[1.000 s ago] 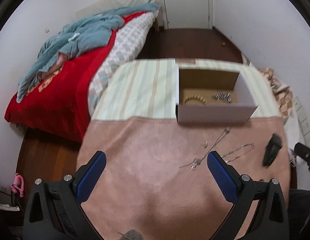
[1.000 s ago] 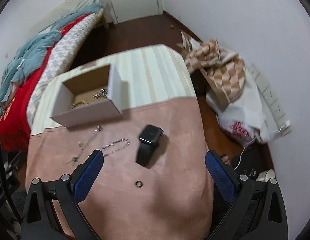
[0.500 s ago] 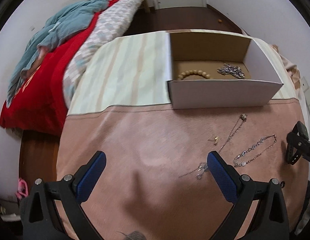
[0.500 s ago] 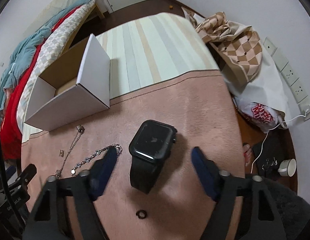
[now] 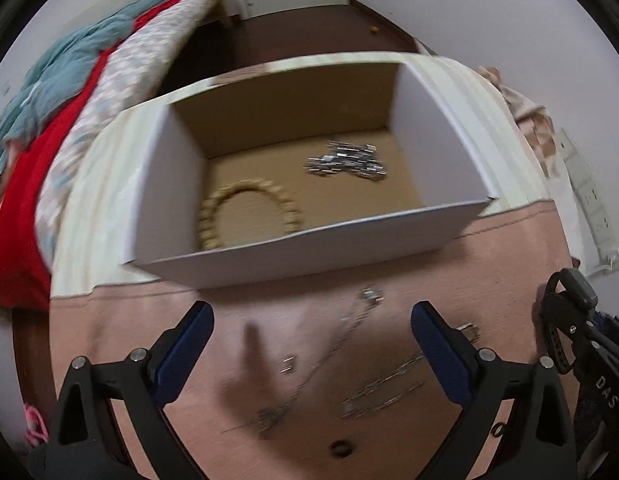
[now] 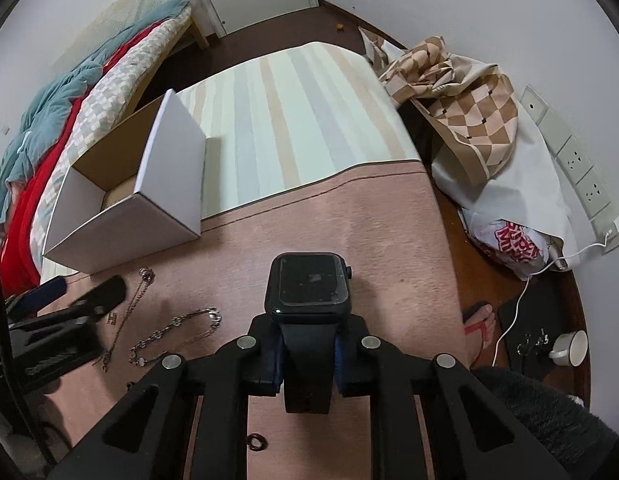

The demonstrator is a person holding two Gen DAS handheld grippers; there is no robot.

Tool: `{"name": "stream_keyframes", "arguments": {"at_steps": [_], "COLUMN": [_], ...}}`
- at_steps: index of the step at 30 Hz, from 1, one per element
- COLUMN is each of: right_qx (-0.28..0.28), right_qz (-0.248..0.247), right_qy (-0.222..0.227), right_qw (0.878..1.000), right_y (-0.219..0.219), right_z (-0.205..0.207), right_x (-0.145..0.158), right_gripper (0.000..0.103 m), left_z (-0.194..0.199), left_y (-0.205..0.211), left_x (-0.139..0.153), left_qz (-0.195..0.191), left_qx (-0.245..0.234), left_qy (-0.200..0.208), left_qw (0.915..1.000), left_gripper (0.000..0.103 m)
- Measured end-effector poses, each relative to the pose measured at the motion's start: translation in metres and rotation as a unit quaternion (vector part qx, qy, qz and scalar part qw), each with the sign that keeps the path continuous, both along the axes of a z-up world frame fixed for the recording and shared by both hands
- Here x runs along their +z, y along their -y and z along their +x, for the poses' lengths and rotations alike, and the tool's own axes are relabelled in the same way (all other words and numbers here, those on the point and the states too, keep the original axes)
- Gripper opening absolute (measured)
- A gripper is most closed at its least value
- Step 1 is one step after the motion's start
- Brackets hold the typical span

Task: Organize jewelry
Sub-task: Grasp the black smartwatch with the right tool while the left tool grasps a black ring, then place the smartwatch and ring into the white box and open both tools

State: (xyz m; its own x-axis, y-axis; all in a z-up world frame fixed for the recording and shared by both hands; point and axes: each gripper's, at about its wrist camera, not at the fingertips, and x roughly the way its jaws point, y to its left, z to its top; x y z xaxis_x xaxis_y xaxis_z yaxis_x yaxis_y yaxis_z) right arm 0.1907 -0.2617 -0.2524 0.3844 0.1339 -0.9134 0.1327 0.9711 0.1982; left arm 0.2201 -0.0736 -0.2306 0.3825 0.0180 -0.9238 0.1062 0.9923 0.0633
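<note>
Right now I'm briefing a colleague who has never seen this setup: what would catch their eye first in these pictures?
First, the black smartwatch filling the middle of the right wrist view, its strap clamped in the right gripper. Next, the open white box beyond the open left gripper, holding a wooden bead bracelet at its left and a silver piece at its right. Thin chains and a small dark ring lie loose on the pink cloth.

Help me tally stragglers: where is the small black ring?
The black ring lies on the pink cloth, right wrist view, below the clamped watch, near the bracelet chain.
</note>
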Motion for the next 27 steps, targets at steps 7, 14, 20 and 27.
{"name": "stream_keyframes", "arguments": {"at_steps": [7,14,20,27], "right_qx": [-0.015,-0.025,-0.022,0.008], "right_qz": [-0.001,-0.003,0.003,0.018], "right_qy": [-0.001,-0.004,0.011,0.040], "right_qw": [1.000,1.000,1.000,0.999], "right_y": [0.014,0.019,0.016,0.001], "right_z": [0.000,0.001,0.000,-0.002], "right_x": [-0.001,-0.002,0.012,0.051], "right_gripper": [0.019,0.019,0.019,0.019], "left_z": [0.005,0.005,0.000,-0.019], "left_y": [0.020,0.026,0.017,-0.007], "left_x": [-0.015,-0.013,-0.006,0.041], "left_qz": [0.007,-0.005,-0.019,-0.059], "left_qx": [-0.028,-0.052,-0.043,-0.028], "left_qy": [-0.011,-0.012,-0.011,0.016], "left_qw": [0.9995,0.9986,0.9989,0.9978], "left_gripper": [0.060,0.009,0.009,0.009]}}
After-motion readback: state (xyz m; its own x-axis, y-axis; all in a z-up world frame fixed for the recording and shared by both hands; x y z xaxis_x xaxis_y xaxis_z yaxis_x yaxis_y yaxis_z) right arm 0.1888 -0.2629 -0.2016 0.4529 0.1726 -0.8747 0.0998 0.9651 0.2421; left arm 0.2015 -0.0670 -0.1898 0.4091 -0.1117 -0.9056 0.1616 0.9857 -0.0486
